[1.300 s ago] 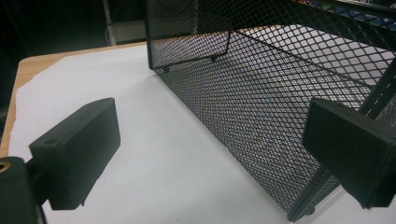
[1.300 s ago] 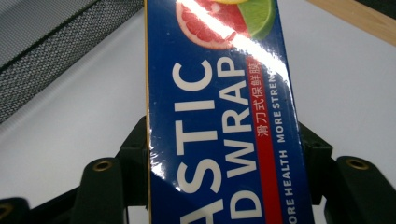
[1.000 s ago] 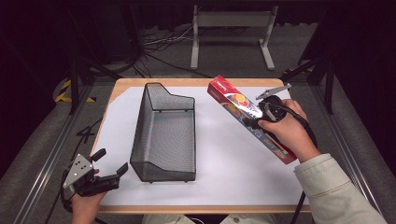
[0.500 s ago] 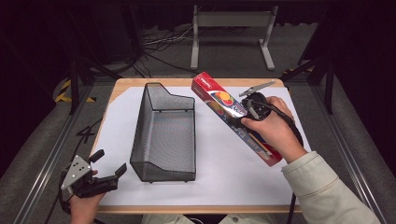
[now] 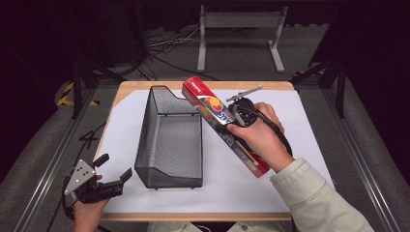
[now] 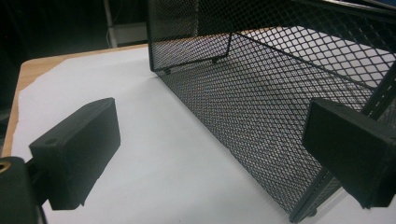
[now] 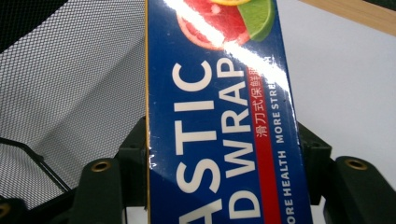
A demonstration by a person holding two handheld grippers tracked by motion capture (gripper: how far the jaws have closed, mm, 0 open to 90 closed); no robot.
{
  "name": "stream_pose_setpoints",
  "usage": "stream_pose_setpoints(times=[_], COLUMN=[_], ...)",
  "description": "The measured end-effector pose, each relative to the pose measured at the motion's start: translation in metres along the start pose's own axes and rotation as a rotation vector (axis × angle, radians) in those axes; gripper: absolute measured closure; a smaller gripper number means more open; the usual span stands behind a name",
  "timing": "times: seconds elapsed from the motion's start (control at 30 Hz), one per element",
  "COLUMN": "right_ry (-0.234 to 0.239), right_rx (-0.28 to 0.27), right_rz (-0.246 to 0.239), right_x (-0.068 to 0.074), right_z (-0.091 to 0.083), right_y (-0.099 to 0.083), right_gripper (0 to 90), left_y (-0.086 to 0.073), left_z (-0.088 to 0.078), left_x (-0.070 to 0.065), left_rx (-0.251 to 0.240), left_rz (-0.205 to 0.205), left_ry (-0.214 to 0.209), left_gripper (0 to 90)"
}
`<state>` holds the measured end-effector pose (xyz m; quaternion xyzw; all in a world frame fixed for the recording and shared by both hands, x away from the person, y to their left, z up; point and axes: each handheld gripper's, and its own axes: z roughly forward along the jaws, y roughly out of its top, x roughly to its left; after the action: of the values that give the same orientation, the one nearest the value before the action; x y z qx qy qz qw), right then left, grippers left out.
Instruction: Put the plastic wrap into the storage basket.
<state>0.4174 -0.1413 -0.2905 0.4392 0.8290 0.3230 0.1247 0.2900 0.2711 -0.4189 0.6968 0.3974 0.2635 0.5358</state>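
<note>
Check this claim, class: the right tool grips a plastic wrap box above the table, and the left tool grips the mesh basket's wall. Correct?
Partly. The left tool grips nothing: the left gripper view shows its jaws open beside the mesh basket. The right tool does grip the plastic wrap box.

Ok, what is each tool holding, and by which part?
The right tool clamps the plastic wrap box across its width, near mid-length. The left tool holds nothing.

Dark room, grey floor (image 5: 43, 159) with cables, perhaps a metal stand (image 5: 240, 21) behind
</note>
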Motion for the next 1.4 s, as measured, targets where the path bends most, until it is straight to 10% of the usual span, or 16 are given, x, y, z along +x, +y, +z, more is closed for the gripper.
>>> stream_pose_setpoints(times=[0.97,1.4], right_ry=[0.025,0.008], right_rx=[0.045,0.084], right_rz=[0.149,0.132], right_x=[0.062,0.079], right_z=[0.053,0.076], right_y=[0.023,0.028], right_gripper=[38.6,38.5], left_y=[0.004,0.003], left_z=[0.008,0.003], left_x=[-0.001,0.0], left_rx=[-0.01,-0.011], left_rz=[0.013,0.014], left_ry=[-0.006,0.0], left_gripper=[5.3,5.3])
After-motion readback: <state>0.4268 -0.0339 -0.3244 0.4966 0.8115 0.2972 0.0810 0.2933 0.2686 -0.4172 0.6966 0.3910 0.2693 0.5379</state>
